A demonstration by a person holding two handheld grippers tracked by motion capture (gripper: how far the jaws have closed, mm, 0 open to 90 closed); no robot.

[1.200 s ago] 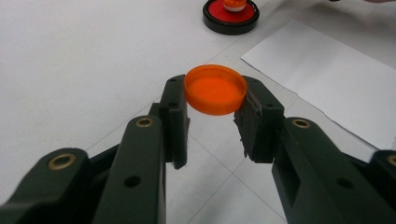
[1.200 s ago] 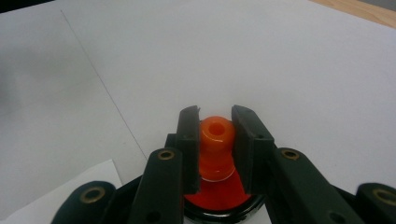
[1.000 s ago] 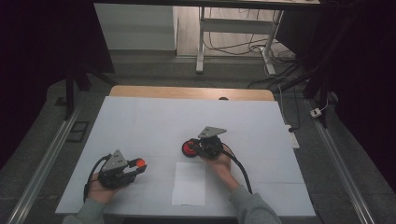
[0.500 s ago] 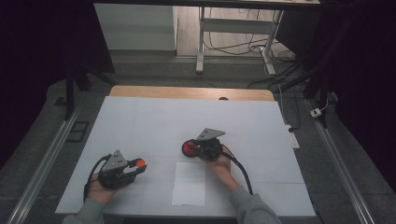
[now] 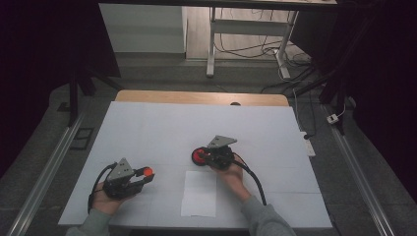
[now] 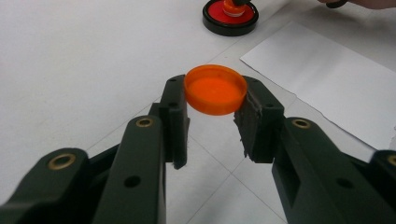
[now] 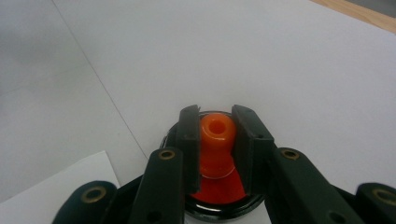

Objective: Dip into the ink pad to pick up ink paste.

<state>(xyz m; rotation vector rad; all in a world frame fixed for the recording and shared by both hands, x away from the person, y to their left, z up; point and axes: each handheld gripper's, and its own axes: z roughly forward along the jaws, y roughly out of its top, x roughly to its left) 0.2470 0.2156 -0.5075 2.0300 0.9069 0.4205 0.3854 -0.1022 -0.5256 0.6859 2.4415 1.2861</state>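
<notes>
Presently, an orange cap [image 6: 215,88] is being held between the pads of the left gripper [image 6: 212,116], the jaws being closed narrowly against its two sides. In the left gripper view the cap is being carried level, open side up, just above the white table covering [image 5: 162,128]. In the high view the left gripper [image 5: 140,178] is being kept near the table's front left part, with the cap [image 5: 146,171] showing at its tip and the person's left hand [image 5: 104,199] wrapped around its body.

Meanwhile, a small orange stamp [image 7: 216,135] is being clamped by the right gripper [image 7: 215,149], its jaws being pressed on either side of the stamp's rounded top. The stamp is being held standing in a round red ink pad [image 7: 219,189] with a black rim, which is resting on the table covering. In the high view the right gripper [image 5: 209,156] is being held near the table's middle, the ink pad [image 5: 199,156] lying at its tip, and the right hand [image 5: 231,173] is positioned behind it.

A white sheet of paper [image 5: 199,193] is lying flat on the table between the two hands, just in front of the ink pad and apart from it. In the left gripper view the paper [image 6: 327,79] is being seen to the right of the held cap, with the ink pad [image 6: 230,16] beyond it.
</notes>
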